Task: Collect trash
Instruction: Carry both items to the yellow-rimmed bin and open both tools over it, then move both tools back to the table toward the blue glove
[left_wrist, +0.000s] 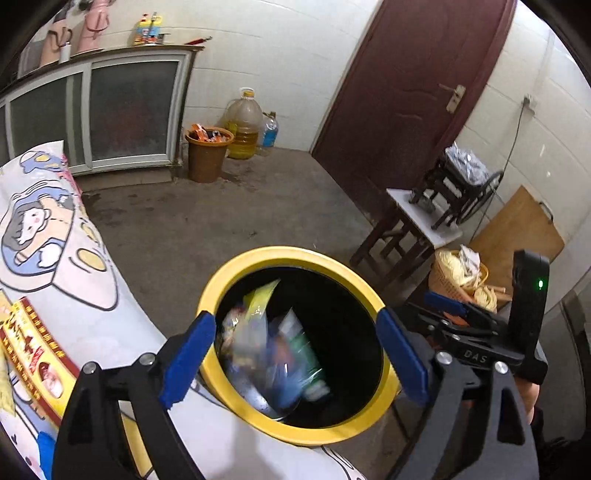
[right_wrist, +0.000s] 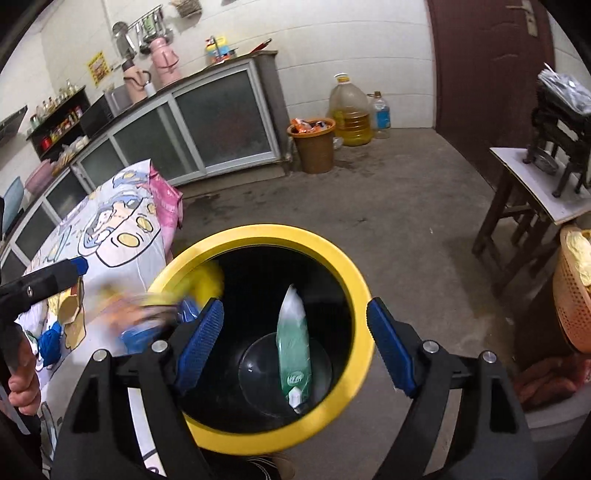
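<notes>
A yellow-rimmed black trash bin (left_wrist: 295, 254) (right_wrist: 354, 273) stands on the floor beside the table. My left gripper (left_wrist: 295, 354) is open above its mouth; blurred wrappers (left_wrist: 269, 347) are below it inside the bin. My right gripper (right_wrist: 295, 341) is open and empty over the bin, above a green and white packet (right_wrist: 293, 350) standing on the bin's bottom. Blurred yellow and orange trash (right_wrist: 159, 306) is at the bin's left rim. The right gripper also shows in the left wrist view (left_wrist: 454, 314), and the left gripper's finger (right_wrist: 74, 267) shows in the right wrist view.
A table with a cartoon cloth (left_wrist: 74, 295) (right_wrist: 122, 240) holds a red and yellow box (left_wrist: 33, 354), cardboard (right_wrist: 70, 306) and a blue scrap (right_wrist: 50, 341). A brown bin (right_wrist: 314, 144), oil jugs (right_wrist: 351, 114), a wooden stool (right_wrist: 524, 206), an orange basket (right_wrist: 572, 295) and cabinets (right_wrist: 207, 122) surround the floor.
</notes>
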